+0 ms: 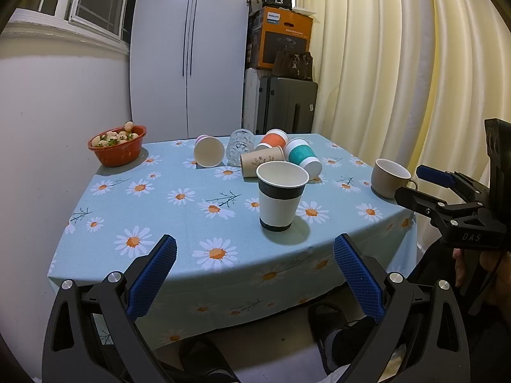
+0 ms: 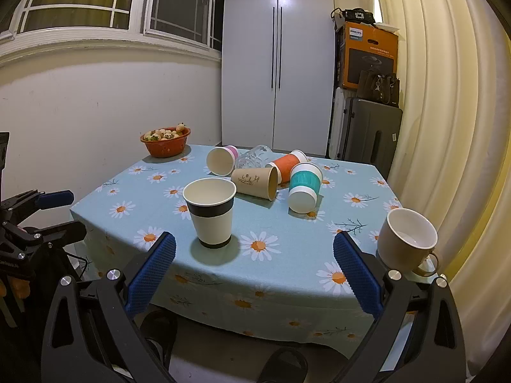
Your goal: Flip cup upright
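A table covered with a light blue daisy-print tablecloth (image 1: pixel 179 223) fills both wrist views. Near the front edge a white paper cup with a dark band (image 1: pixel 281 196) stands upright, mouth open to the ceiling, touching nothing else. Behind it, toward the far edge, lies a loose cluster of cups on their sides: a pink-bottomed paper cup (image 1: pixel 209 151) with its mouth facing the camera, a clear glass tumbler (image 1: pixel 240 150) just beside it, a brown kraft paper cup (image 1: pixel 262 161), an orange-sleeved cup (image 1: pixel 274 140) and a teal-sleeved cup (image 1: pixel 301 156) whose base points forward. A beige ceramic mug (image 1: pixel 390 177) stands upright near the table's right corner, well apart from the cluster. An orange bowl of small pale fruit (image 1: pixel 117 145) sits at the far left corner against the wall. The left gripper (image 1: pixel 255 279) hangs in front of the table edge with its blue-padded fingers spread wide and nothing between them. The right gripper (image 2: pixel 255 276) likewise hovers at the near edge, spread wide and empty, the banded cup just ahead of its left finger and the mug just beyond its right finger. White cupboard doors (image 2: pixel 276 57), a dark suitcase (image 2: pixel 370 131) and cream curtains (image 2: pixel 447 95) stand behind
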`<state>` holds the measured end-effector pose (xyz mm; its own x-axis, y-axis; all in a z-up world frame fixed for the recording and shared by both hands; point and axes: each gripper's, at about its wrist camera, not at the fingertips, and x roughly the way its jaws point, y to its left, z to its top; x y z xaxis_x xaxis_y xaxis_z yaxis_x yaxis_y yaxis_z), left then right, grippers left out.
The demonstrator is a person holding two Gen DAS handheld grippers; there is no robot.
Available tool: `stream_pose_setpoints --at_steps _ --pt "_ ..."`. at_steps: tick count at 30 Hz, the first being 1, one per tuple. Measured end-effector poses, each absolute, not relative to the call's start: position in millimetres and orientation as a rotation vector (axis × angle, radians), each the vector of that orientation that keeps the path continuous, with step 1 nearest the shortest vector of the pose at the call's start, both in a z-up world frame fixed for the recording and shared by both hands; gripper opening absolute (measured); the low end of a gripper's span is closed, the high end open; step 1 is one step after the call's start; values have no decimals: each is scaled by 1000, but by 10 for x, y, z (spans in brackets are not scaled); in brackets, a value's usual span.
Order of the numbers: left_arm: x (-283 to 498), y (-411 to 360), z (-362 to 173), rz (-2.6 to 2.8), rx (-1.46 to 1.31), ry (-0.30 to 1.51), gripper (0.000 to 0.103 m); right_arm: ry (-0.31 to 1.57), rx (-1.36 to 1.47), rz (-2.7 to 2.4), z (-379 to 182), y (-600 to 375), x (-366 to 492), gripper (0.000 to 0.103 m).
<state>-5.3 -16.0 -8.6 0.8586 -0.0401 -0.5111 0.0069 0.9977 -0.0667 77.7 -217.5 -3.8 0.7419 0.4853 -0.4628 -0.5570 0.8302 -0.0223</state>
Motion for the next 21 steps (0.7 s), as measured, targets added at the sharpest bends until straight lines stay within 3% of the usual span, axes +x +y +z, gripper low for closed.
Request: stream_pose_setpoints --at_steps 21 --pt "-61 -174 -93 -28 -58 540 96 467 -170 576 -68 -2168 789 98"
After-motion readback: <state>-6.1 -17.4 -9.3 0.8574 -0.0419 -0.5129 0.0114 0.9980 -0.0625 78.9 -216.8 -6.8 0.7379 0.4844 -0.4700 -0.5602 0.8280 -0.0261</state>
